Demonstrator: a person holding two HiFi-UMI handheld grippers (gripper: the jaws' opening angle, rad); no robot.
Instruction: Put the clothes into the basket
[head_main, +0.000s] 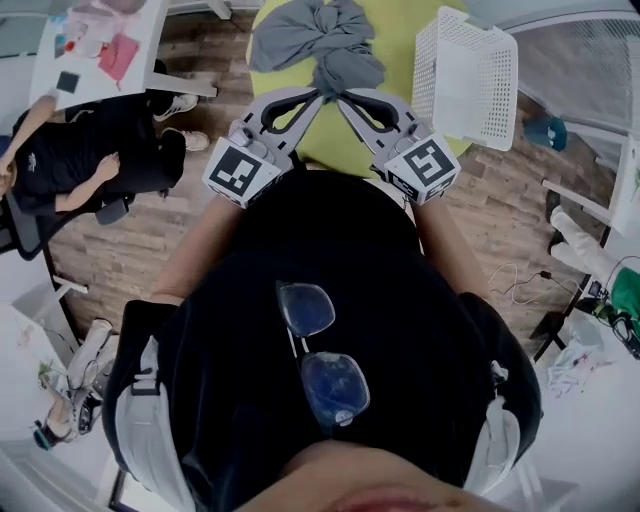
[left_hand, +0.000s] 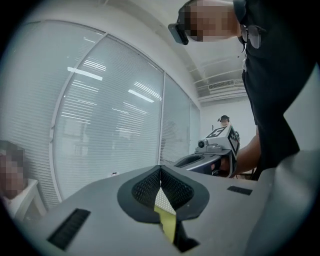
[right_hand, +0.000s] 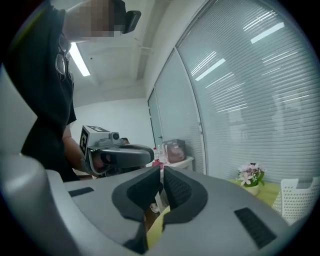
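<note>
Crumpled grey clothes (head_main: 318, 45) lie on a yellow-green round table (head_main: 410, 40) at the top of the head view. A white lattice basket (head_main: 465, 75) stands tilted at that table's right edge. The person holds both grippers up at chest height, tips nearly touching just short of the clothes. My left gripper (head_main: 315, 98) is shut, its black pads (left_hand: 150, 187) meeting with nothing between them. My right gripper (head_main: 346, 99) is also shut and empty, its pads (right_hand: 180, 190) all but touching. Each gripper view shows the other gripper: the right gripper (left_hand: 210, 159) and the left gripper (right_hand: 117, 154).
A seated person in black (head_main: 85, 155) is at the left, beside a white table (head_main: 140, 60) with red items. Glass walls with blinds (left_hand: 110, 125) surround the room. A flower pot (right_hand: 250, 176) stands on the yellow-green table. Cables and clutter lie on the floor at right (head_main: 590, 300).
</note>
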